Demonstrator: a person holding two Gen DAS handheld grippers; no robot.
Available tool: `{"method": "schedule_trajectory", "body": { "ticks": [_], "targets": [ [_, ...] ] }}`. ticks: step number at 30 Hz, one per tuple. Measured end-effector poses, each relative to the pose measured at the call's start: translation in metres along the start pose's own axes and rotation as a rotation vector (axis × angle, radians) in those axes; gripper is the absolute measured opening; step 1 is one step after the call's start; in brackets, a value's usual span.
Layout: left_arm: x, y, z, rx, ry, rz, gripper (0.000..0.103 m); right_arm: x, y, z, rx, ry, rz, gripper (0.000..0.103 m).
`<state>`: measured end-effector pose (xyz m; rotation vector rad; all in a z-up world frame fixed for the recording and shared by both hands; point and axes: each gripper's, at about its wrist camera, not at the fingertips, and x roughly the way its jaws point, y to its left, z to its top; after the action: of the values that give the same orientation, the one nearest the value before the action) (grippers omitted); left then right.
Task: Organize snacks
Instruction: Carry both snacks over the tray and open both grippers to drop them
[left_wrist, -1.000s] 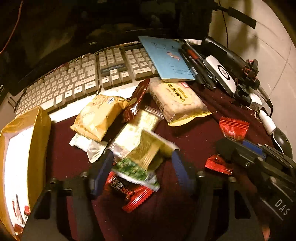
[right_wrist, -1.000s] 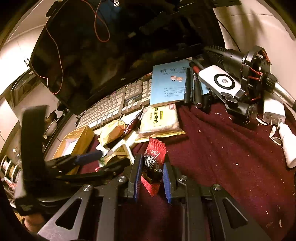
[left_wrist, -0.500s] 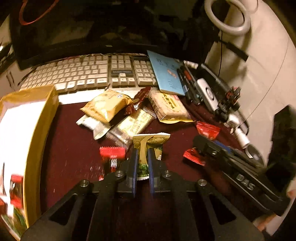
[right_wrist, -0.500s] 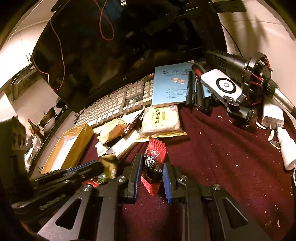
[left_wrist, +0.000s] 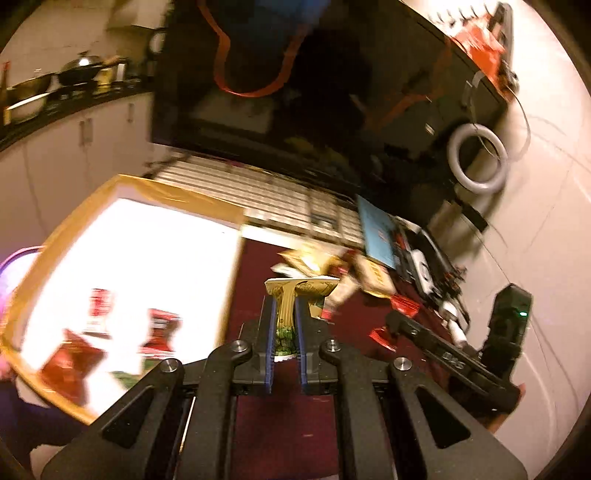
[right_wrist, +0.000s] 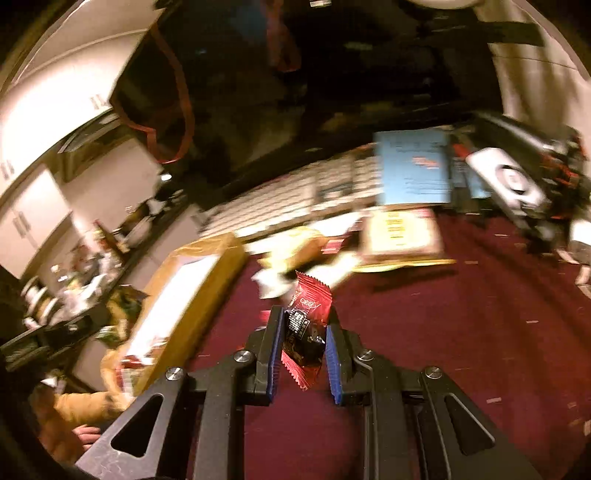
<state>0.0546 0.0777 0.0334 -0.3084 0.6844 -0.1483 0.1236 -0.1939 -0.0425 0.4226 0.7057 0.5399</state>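
My left gripper (left_wrist: 284, 314) is shut on a gold and green snack packet (left_wrist: 286, 314) and holds it in the air just right of the open cardboard box (left_wrist: 147, 192). Red snack packets (left_wrist: 162, 328) lie inside the box. My right gripper (right_wrist: 301, 332) is shut on a red and black candy packet (right_wrist: 306, 332), lifted above the maroon cloth (right_wrist: 461, 332). The box also shows in the right wrist view (right_wrist: 207, 295), to the left of that gripper. More snacks (right_wrist: 399, 236) lie in a loose pile beyond both grippers.
A white keyboard (left_wrist: 280, 203), a blue booklet (right_wrist: 413, 170) and a dark monitor (left_wrist: 295, 92) stand at the back. Pens, a white device (right_wrist: 506, 181) and cables crowd the right side. The right gripper's body (left_wrist: 450, 358) shows at the right of the left wrist view.
My left gripper closed on the gold and green packet, lifted it and swung left to the box. My right gripper, still holding the red packet, rose and moved left too.
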Motion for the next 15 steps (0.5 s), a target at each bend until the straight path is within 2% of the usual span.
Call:
{"method": "schedule_trajectory", "body": {
  "ticks": [5, 7, 9, 13, 15],
  "targets": [
    [-0.022, 0.043, 0.003, -0.076, -0.056, 0.060, 0.006, 0.023, 0.060, 0.003, -0.088, 0.042, 0.076, 0.021],
    [-0.028, 0.063, 0.006, -0.112, -0.071, 0.097, 0.000, 0.035, 0.081, 0.003, -0.114, 0.070, 0.102, 0.021],
    [-0.033, 0.084, 0.010, -0.147, -0.084, 0.125, 0.000, 0.046, 0.100, 0.004, -0.142, 0.092, 0.130, 0.021],
    [-0.032, 0.115, 0.011, -0.182, -0.084, 0.162, 0.000, 0.076, 0.138, 0.001, -0.197, 0.143, 0.169, 0.021],
    [-0.022, 0.128, 0.010, -0.198, -0.053, 0.168, 0.000, 0.091, 0.150, -0.004, -0.219, 0.167, 0.177, 0.021]
  ]
}}
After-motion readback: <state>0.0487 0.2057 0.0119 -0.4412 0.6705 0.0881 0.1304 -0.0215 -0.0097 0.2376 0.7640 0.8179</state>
